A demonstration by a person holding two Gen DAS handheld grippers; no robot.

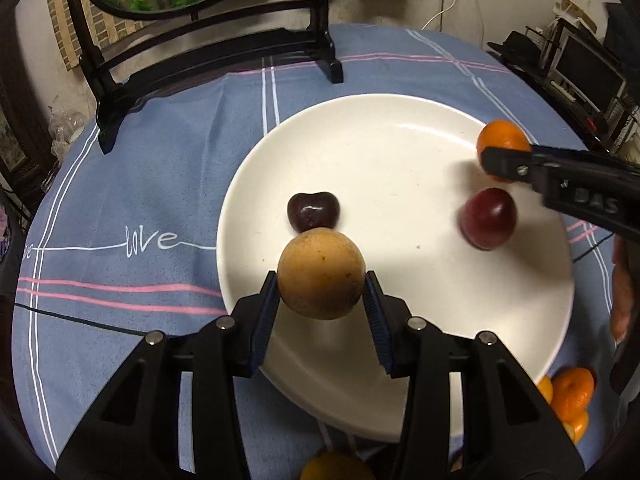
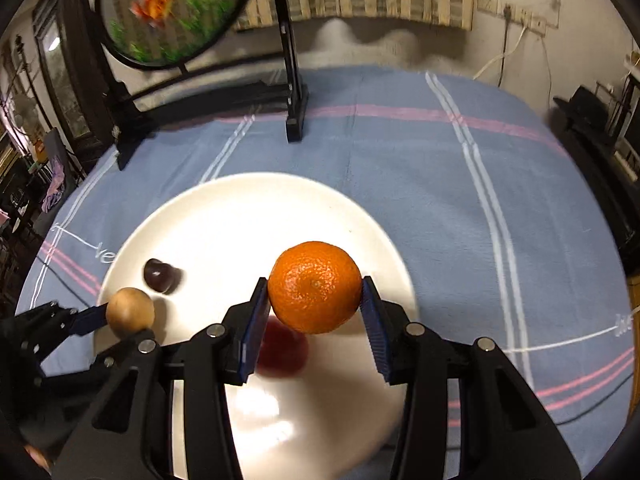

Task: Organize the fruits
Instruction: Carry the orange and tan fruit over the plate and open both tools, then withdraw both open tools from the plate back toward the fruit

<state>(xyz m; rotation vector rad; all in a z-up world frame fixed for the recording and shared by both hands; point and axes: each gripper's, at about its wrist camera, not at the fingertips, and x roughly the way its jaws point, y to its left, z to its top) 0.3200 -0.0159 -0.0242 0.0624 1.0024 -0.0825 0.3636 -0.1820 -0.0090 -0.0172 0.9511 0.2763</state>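
A white plate (image 1: 400,120) lies on the blue tablecloth; it also shows in the right wrist view (image 2: 224,216). My left gripper (image 1: 321,292) is shut on a tan round fruit (image 1: 321,274) held above the plate's near left part; the fruit also shows in the right wrist view (image 2: 130,311). My right gripper (image 2: 315,300) is shut on an orange mandarin (image 2: 315,286) above the plate; the mandarin shows in the left wrist view (image 1: 502,142). A dark cherry (image 1: 313,211) and a red plum (image 1: 488,218) lie on the plate.
A black mirror stand (image 1: 224,52) stands at the back of the table. Several mandarins (image 1: 570,398) lie on the cloth beside the plate's near right rim. Another orange fruit (image 1: 336,468) lies at the near edge. Shelves (image 1: 580,72) stand at the right.
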